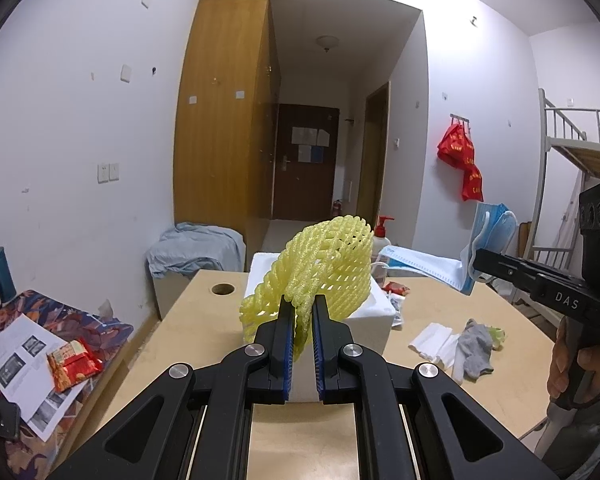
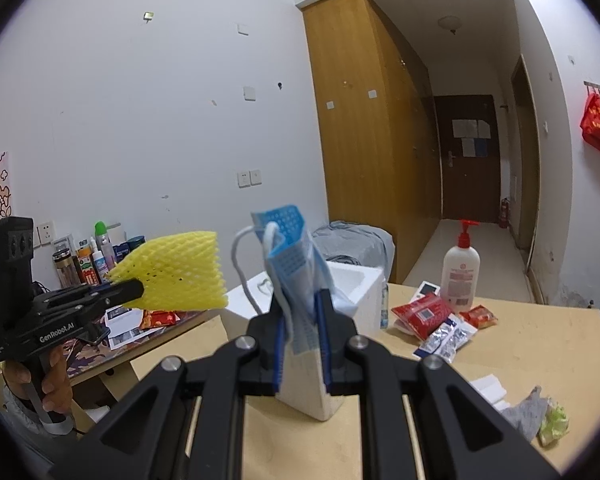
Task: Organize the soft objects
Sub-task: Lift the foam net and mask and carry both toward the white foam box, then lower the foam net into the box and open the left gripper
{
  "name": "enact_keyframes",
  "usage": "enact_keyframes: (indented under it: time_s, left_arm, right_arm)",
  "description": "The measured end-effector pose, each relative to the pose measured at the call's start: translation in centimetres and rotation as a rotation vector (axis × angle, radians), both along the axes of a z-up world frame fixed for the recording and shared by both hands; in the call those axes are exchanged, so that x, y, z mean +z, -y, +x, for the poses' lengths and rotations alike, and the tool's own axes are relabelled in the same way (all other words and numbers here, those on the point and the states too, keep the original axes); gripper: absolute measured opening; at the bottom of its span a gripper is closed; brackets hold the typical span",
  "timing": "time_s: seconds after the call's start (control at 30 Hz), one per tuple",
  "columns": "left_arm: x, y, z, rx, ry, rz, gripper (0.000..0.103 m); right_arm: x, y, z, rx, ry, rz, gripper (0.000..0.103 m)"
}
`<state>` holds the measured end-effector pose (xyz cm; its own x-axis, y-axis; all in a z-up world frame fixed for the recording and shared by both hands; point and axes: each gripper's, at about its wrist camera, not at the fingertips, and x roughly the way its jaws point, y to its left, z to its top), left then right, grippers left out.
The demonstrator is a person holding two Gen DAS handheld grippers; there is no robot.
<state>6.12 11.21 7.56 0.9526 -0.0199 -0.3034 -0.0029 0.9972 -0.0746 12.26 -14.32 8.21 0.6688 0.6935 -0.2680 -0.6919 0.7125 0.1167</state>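
We see two grippers raised above the pale wooden worktop [image 1: 440,368] — left gripper [image 1: 301,312] jaws clamped on a yellow foam fruit net [image 1: 324,264], right gripper [image 2: 302,312] jaws clamped on blue pleated face masks [image 2: 296,248] — over a white foam box [image 1: 374,316].

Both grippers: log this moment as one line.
left gripper: shut on yellow foam net | right gripper: shut on blue face mask | both above white foam box

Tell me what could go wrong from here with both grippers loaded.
The left gripper pinches only one edge of the yellow foam net, so the springy net may slip out. The right gripper holds crumpled blue masks; a white ear loop dangles and could snag the foam box rim. Both loads hang close together and might tangle.
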Motion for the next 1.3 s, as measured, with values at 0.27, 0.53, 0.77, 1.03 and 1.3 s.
enact_keyframes:
  time_s: [0.27, 0.53, 0.77, 1.03, 1.3]
  left_arm:
    - [0.3, -0.3, 1.9, -0.006, -0.005, 0.006, 0.009]
    - [0.1, -0.5, 4.2, -0.014, -0.022, 0.007, 0.009]
    - [-0.5, -0.8, 6.9, -0.029, -0.051, -0.003, 0.009]
    - [-0.8, -0.7, 9.8, -0.044, -0.081, -0.003, 0.009]
    - [-1.7, -0.5, 12.3, -0.059, -0.116, -0.009, 0.009]
  right_arm:
    - [0.1, -0.6, 1.4, -0.007, -0.011, -0.002, 0.018]
    - [0.4, -1.0, 2.5, -0.022, -0.017, -0.001, 0.018]
    - [0.2, -1.4, 3.4, -0.035, -0.023, -0.009, 0.018]
    - [0.2, -1.2, 4.2, -0.056, -0.025, -0.003, 0.018]
    - [0.0, -1.2, 4.4, -0.077, -0.030, -0.009, 0.018]
